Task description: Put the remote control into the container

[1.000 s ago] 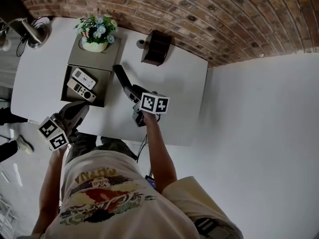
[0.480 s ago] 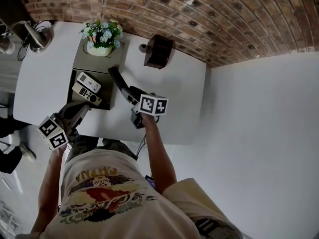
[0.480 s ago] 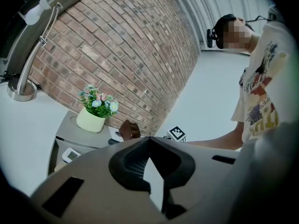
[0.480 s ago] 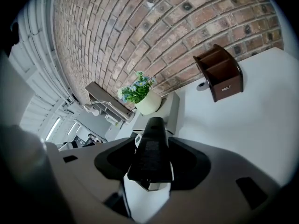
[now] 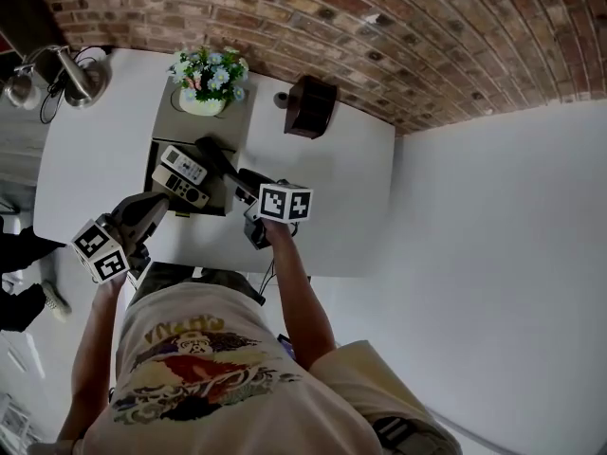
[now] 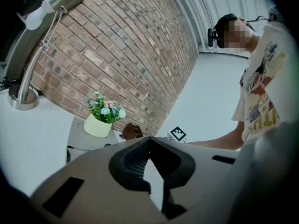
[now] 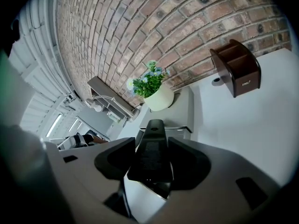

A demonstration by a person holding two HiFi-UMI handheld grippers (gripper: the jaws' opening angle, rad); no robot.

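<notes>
Right gripper view: remote control [image 7: 152, 136] clamped in right hand-held gripper [image 7: 151, 161], long axis forward toward container [image 7: 183, 110]

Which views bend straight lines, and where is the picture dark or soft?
Head view: the brick wall arches strongly; light is even, little shadow. Left gripper view: the wall bulges, corners are black. Right gripper view: corners black too; the remote control, close to the lens, looks dark and slightly soft.

Potted flowers [image 5: 207, 76], desk lamp [image 5: 74, 72], brown organizer [image 5: 311, 108], brick wall [image 5: 379, 27]
</notes>
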